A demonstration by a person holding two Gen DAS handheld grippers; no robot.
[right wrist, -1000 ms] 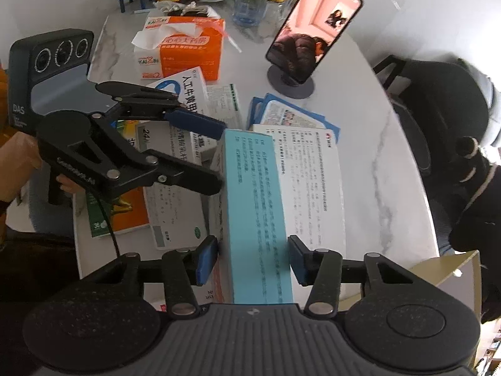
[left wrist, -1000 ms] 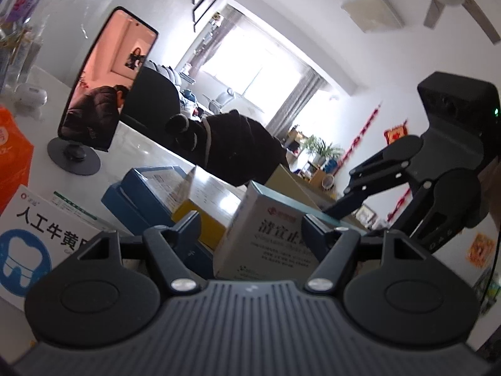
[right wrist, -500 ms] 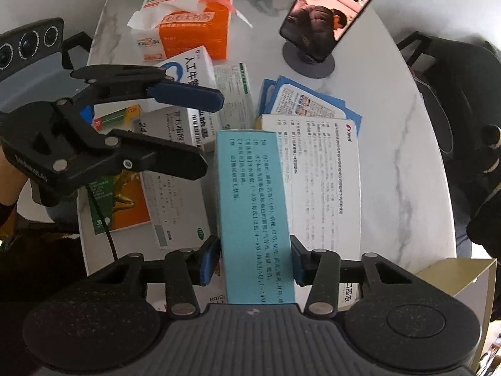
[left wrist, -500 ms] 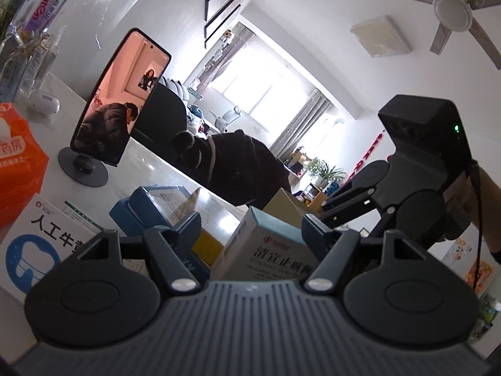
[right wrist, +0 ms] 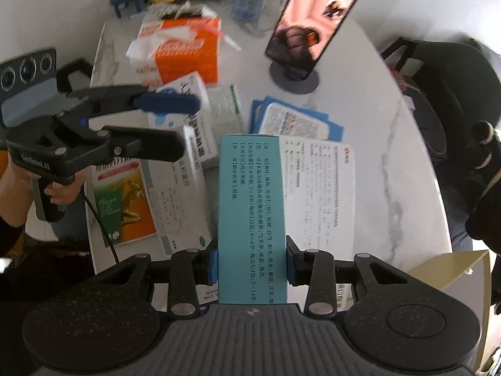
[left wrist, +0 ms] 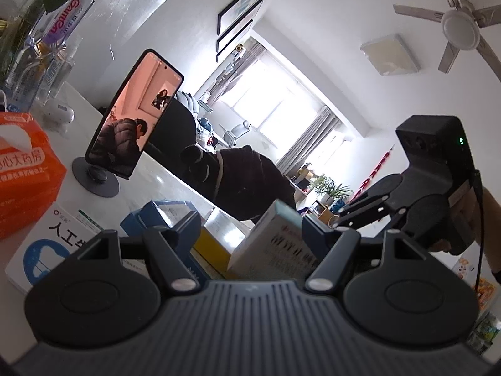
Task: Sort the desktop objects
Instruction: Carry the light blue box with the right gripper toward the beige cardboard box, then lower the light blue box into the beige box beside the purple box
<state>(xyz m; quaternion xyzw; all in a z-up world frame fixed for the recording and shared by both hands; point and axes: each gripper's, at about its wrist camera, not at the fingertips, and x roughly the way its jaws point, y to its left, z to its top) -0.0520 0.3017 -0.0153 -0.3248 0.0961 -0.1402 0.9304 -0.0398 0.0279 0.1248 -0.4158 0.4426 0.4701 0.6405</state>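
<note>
**A:** Where was the teal medicine box at that moment?

**B:** Between the fingers of the right tool, at six o'clock in the right wrist view. It ran lengthwise toward twelve o'clock over a white printed leaflet on the marble worktop. The jaws were closing, and both blue pads sat against the box's long sides.

**A:** And the left tool?

**B:** It hung at nine o'clock in that same view, held by a hand, fingers well apart and nothing between them. It hovered above a white flat box and a green-and-orange box.

**A:** What did the left wrist camera catch?

**B:** The same box, its white printed face tilted up between that camera's own spread fingers, with the right tool at three o'clock.

**A:** What else lay on the worktop?

**B:** An orange tissue box at eleven o'clock, a phone on a round stand at one o'clock, blue booklets just beyond the leaflet, and a blue-and-white toothpaste carton beneath the left tool's upper finger.
</note>
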